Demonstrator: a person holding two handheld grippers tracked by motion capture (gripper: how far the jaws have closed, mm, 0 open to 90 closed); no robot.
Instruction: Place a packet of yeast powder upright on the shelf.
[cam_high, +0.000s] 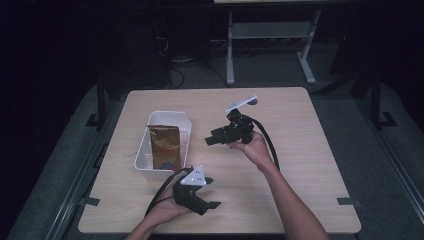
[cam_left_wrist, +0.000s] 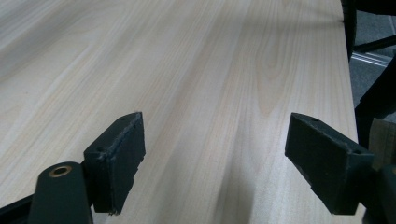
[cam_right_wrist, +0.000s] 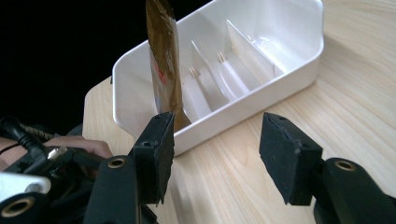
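Table (cam_high: 300, 150): light wood, bare apart from one white bin (cam_high: 186, 131) on the left half, long axis running near to far. The bin has thin dividers inside, clearest in the right gripper view (cam_right_wrist: 243, 51); several slots at its far end look free. Brown packet (cam_high: 165, 146) sits inside the bin, toward its near end, standing on edge in a slot and leaning a bit (cam_right_wrist: 164, 65), top sticking up above the rim. Right gripper (cam_high: 212, 140) is just right of the bin, off the table, pointing left at it, jaws wide with nothing between them; its own view looks across the near wall straight at the packet. Left gripper (cam_high: 214, 205) is low at the near edge, pointing right along bare wood (cam_left_wrist: 212, 154), jaws also wide and holding nothing, well apart from the bin. My read: the right one is lined up for the packet. To do it well, come in above the rim, not through the wall, square the pads to the packet's flat faces, grip the exposed top, lift straight up so it clears the dividers. Bin looks light and could drag along; the left gripper can steady its near rim if it does.
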